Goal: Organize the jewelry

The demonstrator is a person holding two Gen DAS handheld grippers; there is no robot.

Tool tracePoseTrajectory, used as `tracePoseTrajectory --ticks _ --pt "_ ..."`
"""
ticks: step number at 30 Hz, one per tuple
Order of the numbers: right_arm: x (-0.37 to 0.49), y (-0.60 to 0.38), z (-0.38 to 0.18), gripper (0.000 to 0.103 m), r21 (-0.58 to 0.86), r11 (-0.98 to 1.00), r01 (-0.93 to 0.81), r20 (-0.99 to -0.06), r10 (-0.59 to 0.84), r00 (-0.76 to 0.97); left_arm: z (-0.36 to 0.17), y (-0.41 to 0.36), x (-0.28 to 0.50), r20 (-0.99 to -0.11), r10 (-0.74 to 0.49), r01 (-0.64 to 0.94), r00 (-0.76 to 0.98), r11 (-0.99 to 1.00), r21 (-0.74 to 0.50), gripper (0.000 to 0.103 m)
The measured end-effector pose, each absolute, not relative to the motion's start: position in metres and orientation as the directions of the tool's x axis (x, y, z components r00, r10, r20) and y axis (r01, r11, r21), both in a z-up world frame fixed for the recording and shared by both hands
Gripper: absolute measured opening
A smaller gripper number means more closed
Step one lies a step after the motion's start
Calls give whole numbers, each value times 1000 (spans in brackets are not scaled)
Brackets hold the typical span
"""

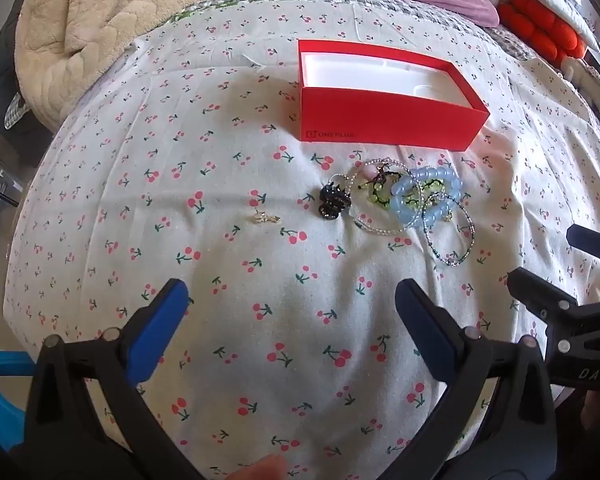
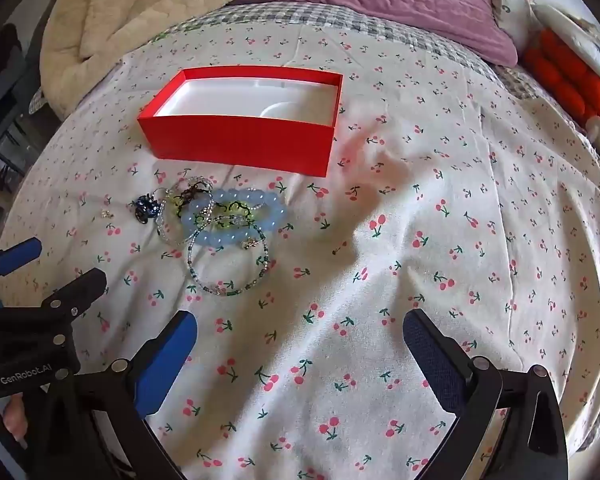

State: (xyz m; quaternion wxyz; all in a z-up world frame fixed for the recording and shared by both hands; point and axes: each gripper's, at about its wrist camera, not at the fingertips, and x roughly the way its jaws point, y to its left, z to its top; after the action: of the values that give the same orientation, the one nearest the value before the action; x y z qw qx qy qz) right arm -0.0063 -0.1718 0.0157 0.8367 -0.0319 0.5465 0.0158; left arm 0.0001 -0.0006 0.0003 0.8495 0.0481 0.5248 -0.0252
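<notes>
on cherry-print cotton sheet [image 1: 220, 160], rectangular red cardboard box [image 1: 380, 114], tangled beaded bracelets [image 1: 424, 200]

Black plastic tongs [image 1: 292, 308], left and right [image 2: 300, 336] alike; blue textured pads [image 1: 156, 332]; round silver screws (white "GenRobot.AI" lettering on one side).

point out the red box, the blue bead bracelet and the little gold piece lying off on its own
red box [image 1: 384, 114], left wrist view, on its front wall
blue bead bracelet [image 2: 236, 236], right wrist view, on its near beads
gold piece [image 1: 266, 217], left wrist view, on its middle
</notes>
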Motion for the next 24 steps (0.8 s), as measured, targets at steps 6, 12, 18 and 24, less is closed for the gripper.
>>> tracePoseTrajectory --ticks 6,12,18,24 --pt "-6 -174 15 103 -18 999 -46 -916 2 402 1 0 -5 -887 -2 90 463 995 45 103" --pt "-5 -177 15 103 -13 999 -34 -916 1 401 0 -1 -3 -891 -2 88 455 995 43 103" --pt "-5 -176 14 103 -12 999 -32 -917 2 398 2 1 0 -893 -9 87 450 996 33 103" --pt "-5 -176 14 103 -11 999 -30 -917 2 399 2 2 0 -892 -10 86 452 996 33 103"
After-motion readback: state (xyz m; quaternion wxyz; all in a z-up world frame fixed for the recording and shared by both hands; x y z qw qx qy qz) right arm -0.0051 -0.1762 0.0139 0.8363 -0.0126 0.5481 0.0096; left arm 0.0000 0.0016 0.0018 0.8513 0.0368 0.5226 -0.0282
